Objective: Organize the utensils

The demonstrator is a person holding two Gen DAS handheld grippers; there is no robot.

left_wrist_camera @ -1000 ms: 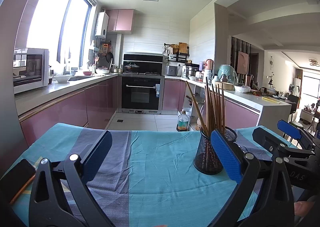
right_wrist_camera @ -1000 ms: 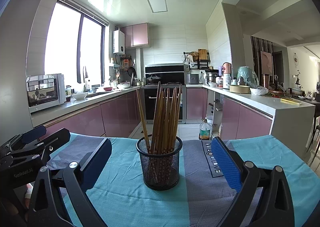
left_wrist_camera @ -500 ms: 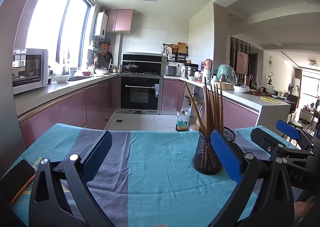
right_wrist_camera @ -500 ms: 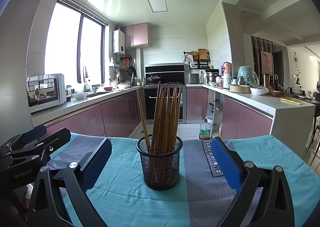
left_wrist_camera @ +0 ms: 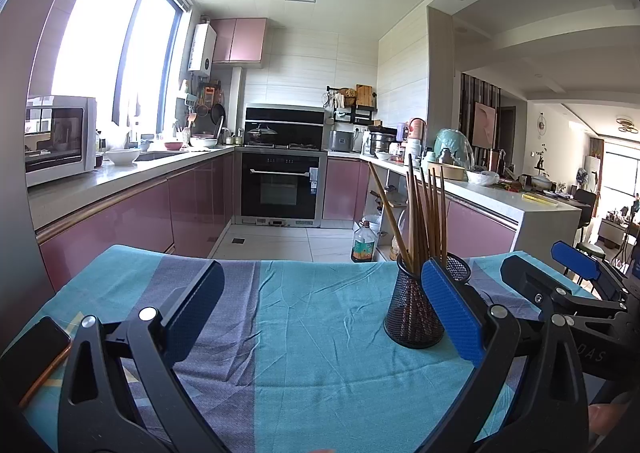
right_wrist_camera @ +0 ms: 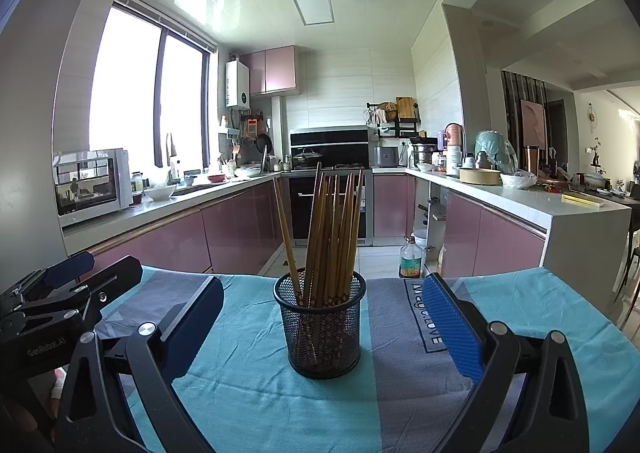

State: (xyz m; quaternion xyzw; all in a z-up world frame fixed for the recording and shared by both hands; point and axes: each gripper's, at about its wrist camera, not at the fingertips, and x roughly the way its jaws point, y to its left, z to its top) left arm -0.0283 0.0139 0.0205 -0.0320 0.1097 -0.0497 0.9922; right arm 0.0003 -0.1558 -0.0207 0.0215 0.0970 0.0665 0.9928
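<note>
Little has moved since the earlier frames: in the left wrist view the holder has slid slightly leftward, and in the right wrist view it sits as before.

Black and made of mesh, the holder stands upright on the desk, on a blue cloth with grey-purple bands. A bundle of brown chopsticks stands in it, most near upright and one leaning out to the left.

The right hand-held gripper has its fingers spread wide, one on each side of the holder and apart from it; the holder sits centred in the gap, somewhat ahead of the blue pads. It grips nothing.

The left hand-held gripper is also spread wide and grips nothing. Between its fingers lies bare cloth; the holder shows just behind its right pad, partly hidden by it. The right hand-held gripper appears at the right edge of that view, beyond the holder.

A phone lies on the desk at the left edge of the left wrist view. Past the desk are pink cabinets and an oven.
</note>
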